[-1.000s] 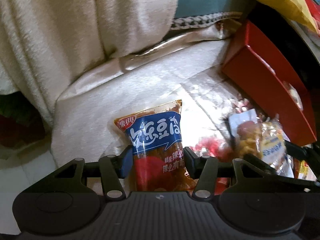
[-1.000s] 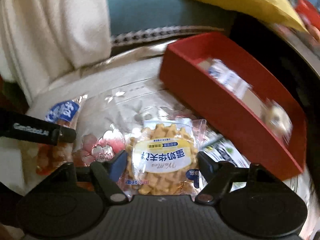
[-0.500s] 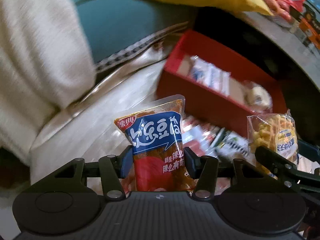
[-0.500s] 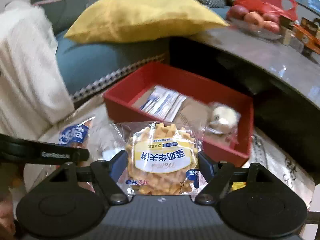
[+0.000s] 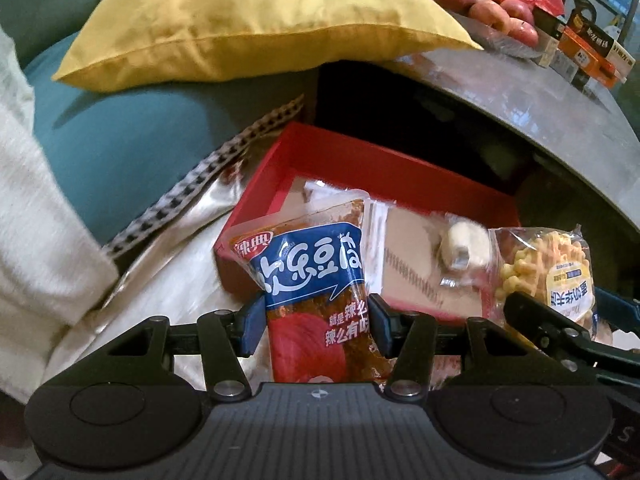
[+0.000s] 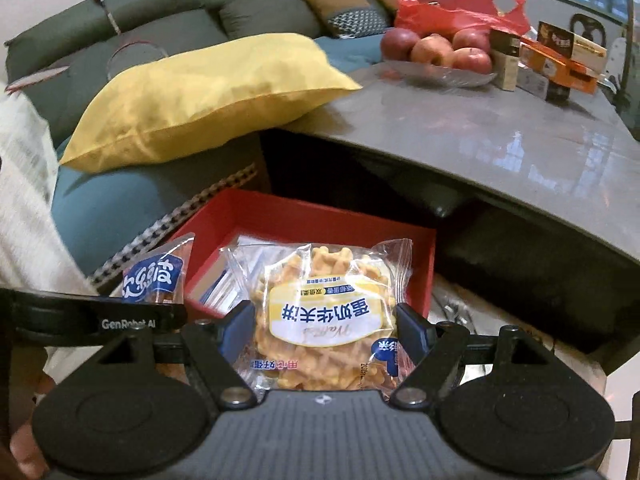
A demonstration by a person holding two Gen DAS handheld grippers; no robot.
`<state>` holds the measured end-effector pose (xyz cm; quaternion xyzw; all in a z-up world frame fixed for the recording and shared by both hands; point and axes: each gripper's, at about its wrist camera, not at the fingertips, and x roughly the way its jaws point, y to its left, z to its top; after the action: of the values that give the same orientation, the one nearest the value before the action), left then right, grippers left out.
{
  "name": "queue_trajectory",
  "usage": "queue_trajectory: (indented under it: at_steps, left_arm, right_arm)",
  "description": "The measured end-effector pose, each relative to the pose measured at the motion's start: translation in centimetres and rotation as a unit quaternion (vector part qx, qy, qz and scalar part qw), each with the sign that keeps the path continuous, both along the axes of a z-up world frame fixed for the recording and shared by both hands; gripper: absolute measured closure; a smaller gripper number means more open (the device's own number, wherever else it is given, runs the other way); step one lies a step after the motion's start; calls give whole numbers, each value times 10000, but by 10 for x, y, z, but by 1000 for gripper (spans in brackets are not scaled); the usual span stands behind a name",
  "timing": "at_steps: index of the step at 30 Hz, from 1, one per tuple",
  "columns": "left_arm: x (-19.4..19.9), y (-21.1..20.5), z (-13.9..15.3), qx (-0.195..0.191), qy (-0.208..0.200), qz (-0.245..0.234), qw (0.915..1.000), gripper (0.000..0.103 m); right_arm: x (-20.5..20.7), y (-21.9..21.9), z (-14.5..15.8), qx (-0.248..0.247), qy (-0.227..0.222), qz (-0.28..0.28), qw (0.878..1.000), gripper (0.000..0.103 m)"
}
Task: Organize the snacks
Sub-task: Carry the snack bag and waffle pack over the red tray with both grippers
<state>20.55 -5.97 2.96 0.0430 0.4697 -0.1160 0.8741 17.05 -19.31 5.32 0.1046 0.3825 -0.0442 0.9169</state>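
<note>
The blue-and-red snack packet (image 5: 316, 292) stands upright, clamped in the left hand-held gripper (image 5: 316, 320) in front of the red box (image 5: 396, 176); the clear waffle packet (image 6: 328, 320) is clamped in the right hand-held gripper (image 6: 326, 330), over the box's near edge. Only the left wrist view shows the box's contents: a white wrapped piece (image 5: 466, 246) on flat brown packaging (image 5: 416, 260). Only the right wrist view shows the apples (image 6: 436, 50) on the grey table (image 6: 500, 136), beyond a yellow cushion (image 6: 200, 96).

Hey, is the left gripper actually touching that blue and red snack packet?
Touching. In the left wrist view, the left gripper has both blue pads pressed against the sides of the blue and red snack packet.
</note>
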Motion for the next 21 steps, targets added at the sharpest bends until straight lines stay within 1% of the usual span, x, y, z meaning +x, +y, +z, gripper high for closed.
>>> queue_trajectory:
  at_steps: [9, 13, 18, 21]
  left_arm:
    - [28, -24, 2, 133, -204, -20, 9997, 42]
    - [38, -31, -3, 154, -193, -34, 9997, 42]
    - [49, -38, -13, 274, -189, -54, 9994, 42]
    - [54, -41, -15, 251, -170, -58, 9995, 42]
  right_arm:
    - [28, -23, -10, 81, 21, -285, 9996, 33]
    - [39, -29, -16, 76, 71, -355, 9993, 33]
    - [51, -34, -23, 72, 120, -387, 9992, 33]
    - [57, -35, -26, 84, 144, -388, 9991, 33]
